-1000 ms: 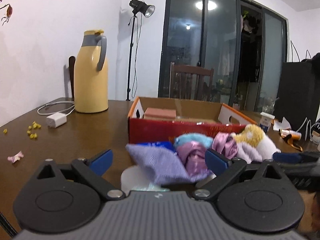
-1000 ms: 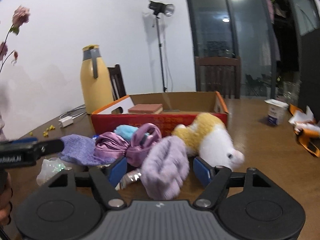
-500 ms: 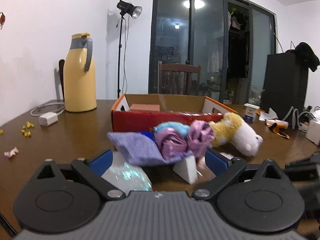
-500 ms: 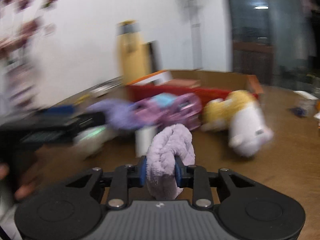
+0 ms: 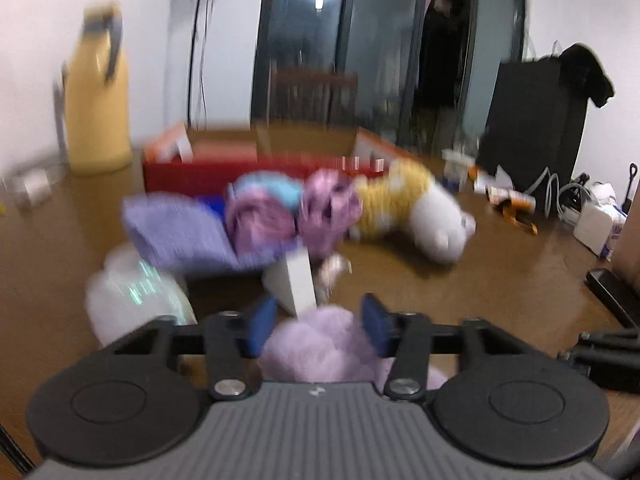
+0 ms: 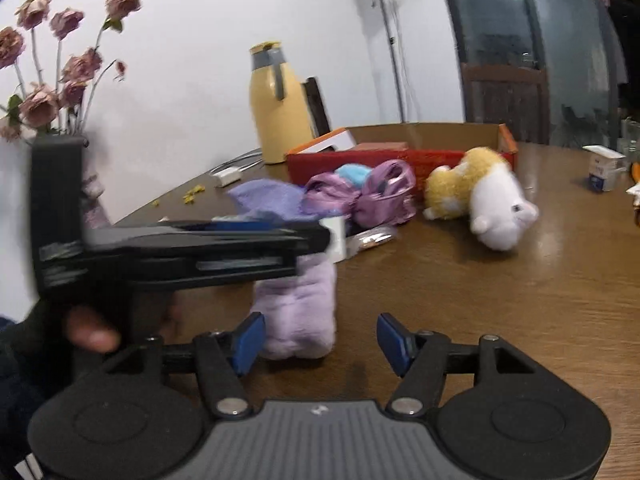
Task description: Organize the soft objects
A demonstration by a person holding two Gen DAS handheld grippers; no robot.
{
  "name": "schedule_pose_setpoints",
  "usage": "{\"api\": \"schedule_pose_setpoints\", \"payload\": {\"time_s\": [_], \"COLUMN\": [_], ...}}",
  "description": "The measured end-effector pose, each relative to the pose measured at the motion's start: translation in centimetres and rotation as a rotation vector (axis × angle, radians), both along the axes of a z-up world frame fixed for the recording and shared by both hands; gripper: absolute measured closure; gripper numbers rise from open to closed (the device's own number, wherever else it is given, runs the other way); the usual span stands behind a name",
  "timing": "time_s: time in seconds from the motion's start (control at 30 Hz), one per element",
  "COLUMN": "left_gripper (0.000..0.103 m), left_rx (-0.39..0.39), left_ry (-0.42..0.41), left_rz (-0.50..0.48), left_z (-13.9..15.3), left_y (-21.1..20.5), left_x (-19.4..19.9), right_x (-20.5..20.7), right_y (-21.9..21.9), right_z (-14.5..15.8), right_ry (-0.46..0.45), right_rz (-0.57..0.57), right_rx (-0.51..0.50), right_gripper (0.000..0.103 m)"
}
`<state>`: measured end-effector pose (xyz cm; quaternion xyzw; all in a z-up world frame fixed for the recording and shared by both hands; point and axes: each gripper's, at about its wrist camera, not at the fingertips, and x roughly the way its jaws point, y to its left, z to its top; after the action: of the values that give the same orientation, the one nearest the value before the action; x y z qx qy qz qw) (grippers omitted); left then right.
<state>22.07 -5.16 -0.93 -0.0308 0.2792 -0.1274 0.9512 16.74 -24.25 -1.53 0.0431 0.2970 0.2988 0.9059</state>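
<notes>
A lilac fluffy cloth [image 5: 320, 344] sits between the blue pads of my left gripper [image 5: 316, 320], whose jaws are closing and pressing on it. In the right wrist view the same cloth [image 6: 296, 312] hangs from the left gripper [image 6: 320, 236], which reaches in from the left. My right gripper [image 6: 320, 336] is opening, with the cloth's lower end beside its left pad and a clear gap at the right pad. Farther back lie a violet cloth [image 6: 268, 196], shiny purple bundles [image 6: 360, 196] and a yellow-and-white plush toy [image 6: 488, 192], in front of a red cardboard box [image 6: 400, 158].
A yellow thermos [image 6: 276, 116] stands behind the box, with dried flowers [image 6: 52, 80] at the left. A person's hand [image 6: 92, 328] holds the left gripper's handle. A crumpled white bag [image 5: 132, 296] and a white wedge [image 5: 296, 280] lie near the pile. A small carton [image 6: 604, 168] stands at the right.
The lilac cloth has passed from the right gripper, which pinched it half a second ago, into the left one. The right jaws have spread apart and the left jaws have narrowed.
</notes>
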Motion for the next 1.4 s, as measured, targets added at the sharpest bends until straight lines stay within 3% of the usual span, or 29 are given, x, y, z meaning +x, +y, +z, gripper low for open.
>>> {"api": "schedule_pose_setpoints", "payload": {"time_s": [0.07, 0.17, 0.27, 0.37, 0.43, 0.57, 0.63, 0.77, 0.87, 0.93, 1.0, 1.17, 1.3, 1.4], "left_gripper": [0.058, 0.058, 0.057, 0.050, 0.044, 0.042, 0.041, 0.042, 0.054, 0.071, 0.072, 0.077, 0.077, 0.077], "left_rx": [-0.060, -0.070, -0.099, -0.145, -0.151, -0.206, -0.232, -0.173, -0.215, -0.228, -0.225, -0.198, -0.203, -0.233], "left_ry": [0.038, 0.051, 0.069, 0.085, 0.075, 0.080, 0.086, 0.127, 0.143, 0.132, 0.127, 0.092, 0.015, 0.006], "left_rz": [0.013, 0.041, 0.059, 0.061, 0.070, 0.089, 0.087, 0.126, 0.110, 0.072, 0.064, 0.015, -0.057, -0.107], "left_z": [-0.3, -0.1, 0.4, 0.6, 0.8, 1.6, 1.7, 0.6, 0.2, 0.0, 0.0, 1.5, 5.7, 9.8], "left_y": [0.8, 1.3, 2.1, 3.0, 3.3, 4.0, 4.2, 3.7, 4.1, 4.1, 4.1, 3.5, 3.3, 3.1], "left_x": [0.4, 0.0, -1.4, -2.7, -3.3, -3.6, -3.8, -3.3, -3.5, -3.7, -3.7, -2.9, 0.0, 5.1], "right_x": [0.0, 0.5, 1.2, 1.5, 1.5, 2.3, 2.9, 5.4, 6.1, 5.7, 5.2, 4.4, 5.4, 9.0], "right_y": [1.0, 1.9, 0.4, -1.1, -1.9, -2.8, -2.3, -1.0, -0.5, -0.3, -0.4, -0.8, -1.6, -2.4], "right_z": [-0.6, -1.3, -1.1, -0.7, -0.4, 0.4, 0.5, -0.8, -2.0, -2.4, -2.4, -1.2, 2.6, 6.3], "right_ry": [0.004, 0.003, 0.015, 0.000, 0.004, 0.025, 0.027, 0.063, 0.112, 0.123, 0.124, 0.103, -0.007, -0.097], "right_rz": [0.019, -0.076, -0.177, -0.264, -0.249, -0.204, -0.188, -0.207, -0.208, -0.196, -0.182, -0.191, -0.208, -0.207], "right_rx": [-0.014, -0.091, -0.036, -0.055, -0.006, 0.135, 0.143, 0.147, 0.142, 0.151, 0.158, 0.172, 0.183, 0.166], "right_gripper": [0.042, 0.042, 0.042, 0.040, 0.040, 0.040, 0.040, 0.049, 0.061, 0.070, 0.080, 0.087, 0.087, 0.087]}}
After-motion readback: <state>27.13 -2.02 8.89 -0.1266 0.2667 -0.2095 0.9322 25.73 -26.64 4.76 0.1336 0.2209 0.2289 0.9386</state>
